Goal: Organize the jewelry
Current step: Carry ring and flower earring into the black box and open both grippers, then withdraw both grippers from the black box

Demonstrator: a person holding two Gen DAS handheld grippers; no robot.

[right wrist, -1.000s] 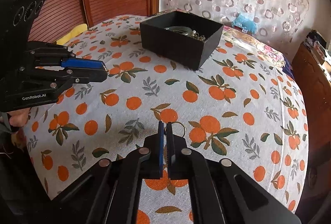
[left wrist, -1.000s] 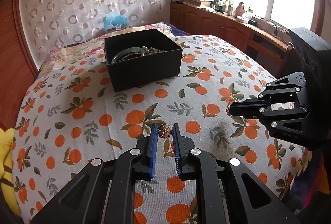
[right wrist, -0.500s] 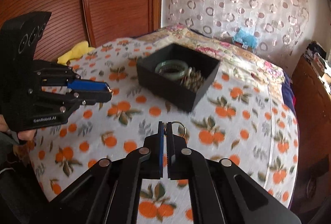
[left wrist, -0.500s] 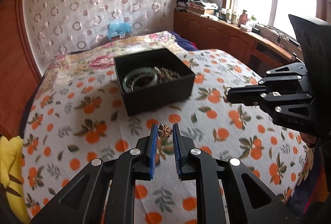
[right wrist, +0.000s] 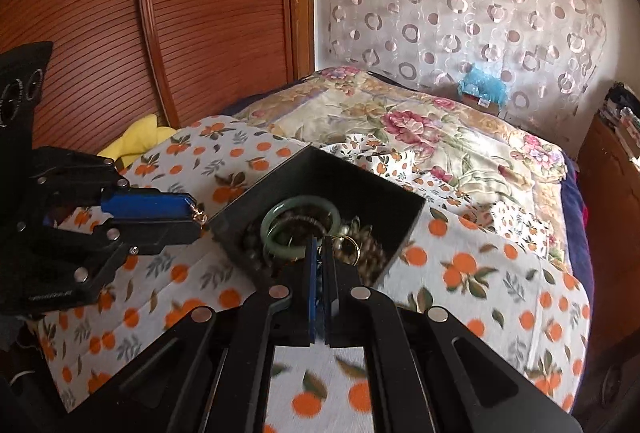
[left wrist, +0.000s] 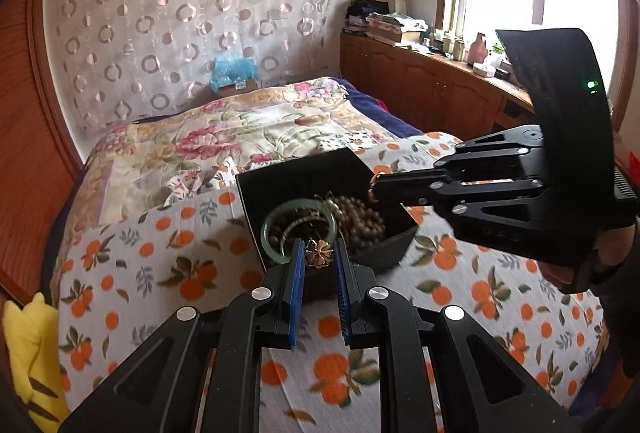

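A bed (left wrist: 160, 273) under an orange-print sheet, floral quilt (left wrist: 224, 137) behind it, stands between a wooden panel wall (right wrist: 160, 13) and a windowed cabinet (left wrist: 432, 89). On the sheet sits a black box (right wrist: 360, 189) holding a green bangle (right wrist: 276, 237) and beads. Left tool (left wrist: 319, 253) pinches a flower brooch (left wrist: 319, 253) above the box's near edge; right tool (right wrist: 320, 239), pressed together, grips a gold ring (right wrist: 349, 247) over the box.

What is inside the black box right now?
In the black box lie a pale green bangle, brown beads and thin wire bangles. Its floor is covered, and the gripper fingers hide the near part.
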